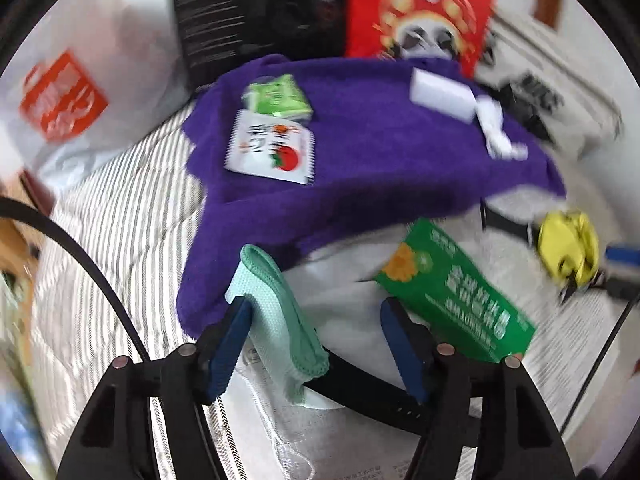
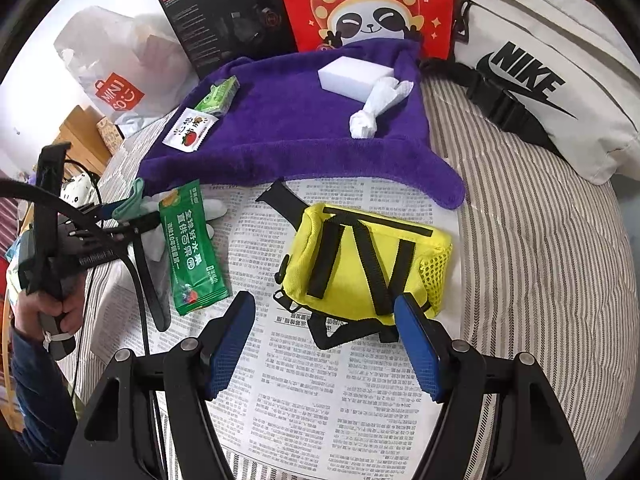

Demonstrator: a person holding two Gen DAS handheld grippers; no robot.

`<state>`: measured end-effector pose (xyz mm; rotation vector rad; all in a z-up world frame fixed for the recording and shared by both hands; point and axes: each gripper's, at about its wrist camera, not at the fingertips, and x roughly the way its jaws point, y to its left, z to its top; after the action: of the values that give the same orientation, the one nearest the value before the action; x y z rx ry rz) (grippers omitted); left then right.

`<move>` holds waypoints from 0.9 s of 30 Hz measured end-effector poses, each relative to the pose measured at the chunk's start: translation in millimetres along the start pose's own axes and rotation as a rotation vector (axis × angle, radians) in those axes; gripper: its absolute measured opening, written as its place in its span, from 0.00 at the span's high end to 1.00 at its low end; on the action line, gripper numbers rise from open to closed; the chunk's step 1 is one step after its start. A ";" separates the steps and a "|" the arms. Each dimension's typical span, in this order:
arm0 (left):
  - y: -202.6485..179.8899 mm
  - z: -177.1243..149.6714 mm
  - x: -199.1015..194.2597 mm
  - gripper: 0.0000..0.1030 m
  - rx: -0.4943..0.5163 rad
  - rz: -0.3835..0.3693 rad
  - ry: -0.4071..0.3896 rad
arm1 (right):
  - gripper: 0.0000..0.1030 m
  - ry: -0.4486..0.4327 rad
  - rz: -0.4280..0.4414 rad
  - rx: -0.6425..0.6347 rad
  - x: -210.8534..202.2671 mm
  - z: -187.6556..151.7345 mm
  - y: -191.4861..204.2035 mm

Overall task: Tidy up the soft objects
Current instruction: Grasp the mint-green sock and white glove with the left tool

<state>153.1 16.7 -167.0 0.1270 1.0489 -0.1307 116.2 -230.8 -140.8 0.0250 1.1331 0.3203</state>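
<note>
A mint green cloth [image 1: 276, 320] hangs folded against the left finger of my left gripper [image 1: 315, 306]. Its jaws stand wide apart, and the right pad is clear of the cloth. Beyond it a purple towel [image 1: 360, 160] carries a white sponge block [image 1: 440, 94], a twisted white tissue [image 1: 496, 128], a small green pack [image 1: 280, 96] and a white tomato sachet [image 1: 272, 150]. My right gripper [image 2: 324, 301] is open over the newspaper [image 2: 320, 400] with nothing between its fingers. A yellow pouch [image 2: 360, 264] with black straps lies just beyond its right fingertip.
A long green packet [image 2: 190, 248] and a black strap [image 1: 360, 384] lie on the newspaper. A red panda bag [image 2: 368, 4], a black box [image 2: 228, 12], a white plastic bag [image 2: 120, 72] and a white Nike bag [image 2: 540, 80] ring the striped bedding. A person's hand [image 2: 52, 308] holds the left gripper.
</note>
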 end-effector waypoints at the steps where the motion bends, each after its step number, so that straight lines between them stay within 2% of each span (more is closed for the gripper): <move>1: -5.1 -0.4 0.6 0.34 0.025 0.014 0.005 | 0.30 0.001 -0.001 0.003 0.3 -0.4 -0.6; 4: -13.4 2.0 3.2 0.34 0.055 0.027 0.013 | 0.30 0.006 0.002 0.016 3.3 -0.4 -4.1; 5: -14.1 3.0 3.6 0.41 0.053 0.022 0.009 | 0.30 0.008 0.002 0.018 4.3 -0.2 -4.6; 6: -13.4 4.3 4.3 0.54 0.041 0.000 0.003 | 0.30 0.011 0.003 0.021 5.4 -0.1 -4.4; 7: -10.9 5.4 4.6 0.76 0.019 -0.039 0.000 | 0.30 0.012 0.005 0.021 6.1 -0.5 -4.2; 10: 0.7 6.4 0.6 0.83 -0.065 -0.112 -0.027 | 0.30 0.013 0.008 0.017 6.4 -2.3 -3.8; 13: 7.1 2.4 -10.7 0.83 -0.093 -0.149 -0.059 | 0.30 0.009 0.013 0.020 5.1 -3.3 -5.6; 19: 22.1 -0.6 -41.9 0.83 -0.135 -0.176 -0.122 | 0.30 0.006 0.009 0.026 4.6 -2.5 -7.9; 22: 40.1 -0.9 -53.7 0.83 -0.208 -0.242 -0.151 | 0.30 0.006 0.007 0.020 4.4 -3.2 -6.3; 23: 43.1 -1.2 -56.3 0.83 -0.213 -0.246 -0.155 | 0.30 0.006 0.008 0.019 4.3 -3.1 -6.1; 25: 47.4 -2.7 -61.9 0.83 -0.204 -0.202 -0.169 | 0.30 0.007 0.008 0.019 4.5 -3.5 -5.7; 27: 50.2 -4.5 -63.8 0.83 -0.204 -0.201 -0.171 | 0.30 0.010 0.005 0.015 4.8 -3.8 -5.7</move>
<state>126.3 69.8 -111.7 -0.1721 0.8973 -0.2121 116.0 -235.5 -147.7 0.0391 1.1459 0.3169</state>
